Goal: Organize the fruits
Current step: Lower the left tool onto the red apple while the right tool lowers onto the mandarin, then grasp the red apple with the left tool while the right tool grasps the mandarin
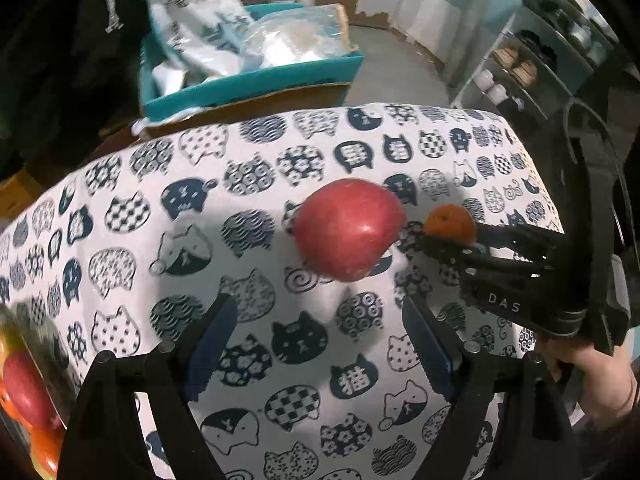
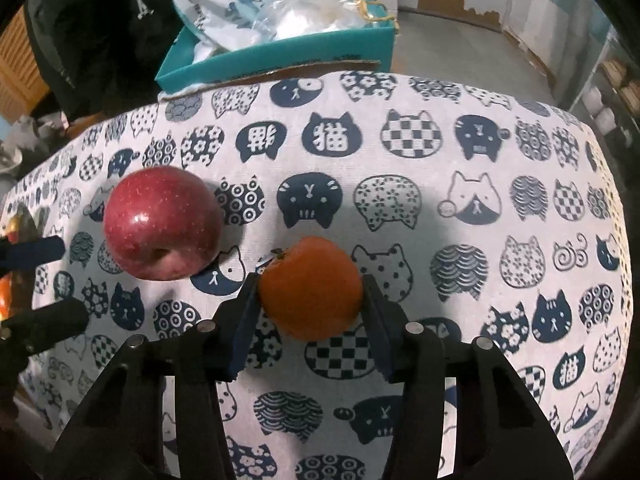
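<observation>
Two fruits lie on your cat-print worktop (image 2: 460, 184): your right gripper (image 2: 310, 304) has its jaws clamped on the orange (image 2: 312, 288), ready to lift, while your left gripper (image 1: 320, 344) hangs jaws apart near the apple (image 1: 348, 228).

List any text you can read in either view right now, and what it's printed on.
"DAS": white letters on the black body of the right gripper, seen in the left wrist view.
"猫": inside some cat shapes on the tablecloth.
Another character on a cat shape beside it: too stylised to read with confidence.
Dark print on the white bags in the teal box: too blurred to read.
No labels on the apple or the orange.
</observation>
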{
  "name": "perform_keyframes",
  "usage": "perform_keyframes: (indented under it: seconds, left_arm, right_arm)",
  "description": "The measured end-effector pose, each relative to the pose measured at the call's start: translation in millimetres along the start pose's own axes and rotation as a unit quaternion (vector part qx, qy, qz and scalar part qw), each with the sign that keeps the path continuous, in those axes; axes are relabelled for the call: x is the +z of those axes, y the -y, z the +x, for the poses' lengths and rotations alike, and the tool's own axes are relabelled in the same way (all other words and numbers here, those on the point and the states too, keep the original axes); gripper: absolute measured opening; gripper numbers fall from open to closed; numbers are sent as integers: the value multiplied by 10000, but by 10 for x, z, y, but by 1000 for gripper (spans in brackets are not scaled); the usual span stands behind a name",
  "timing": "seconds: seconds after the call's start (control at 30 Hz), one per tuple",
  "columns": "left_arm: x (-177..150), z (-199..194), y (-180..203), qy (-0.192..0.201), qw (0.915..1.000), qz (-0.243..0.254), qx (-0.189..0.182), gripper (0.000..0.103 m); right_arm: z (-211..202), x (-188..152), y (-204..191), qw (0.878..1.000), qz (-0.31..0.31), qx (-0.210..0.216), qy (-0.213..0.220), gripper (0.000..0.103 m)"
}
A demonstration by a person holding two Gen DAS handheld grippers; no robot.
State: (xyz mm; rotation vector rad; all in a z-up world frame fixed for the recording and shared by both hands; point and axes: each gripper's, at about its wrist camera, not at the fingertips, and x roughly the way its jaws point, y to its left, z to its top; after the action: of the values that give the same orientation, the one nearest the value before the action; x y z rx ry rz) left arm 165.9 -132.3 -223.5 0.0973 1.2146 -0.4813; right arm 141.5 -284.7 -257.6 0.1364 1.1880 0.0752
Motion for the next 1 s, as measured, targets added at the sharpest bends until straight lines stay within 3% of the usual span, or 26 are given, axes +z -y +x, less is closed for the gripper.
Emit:
perform_keyframes:
  seconds: [0.6, 0.9, 1.0]
  left_arm:
    - [327, 476, 287, -152, 9966, 781, 197, 86]
    - [358, 667, 286, -211, 9979, 604, 88, 86]
    - [338, 660, 262, -117, 9985, 532, 87, 79]
  right_arm:
    - [-267, 18, 216, 9991, 339, 0, 252, 49]
    - [-220, 19, 266, 9988, 429, -47, 219, 49]
    - [-195, 28, 259, 9989, 422, -41, 194, 49]
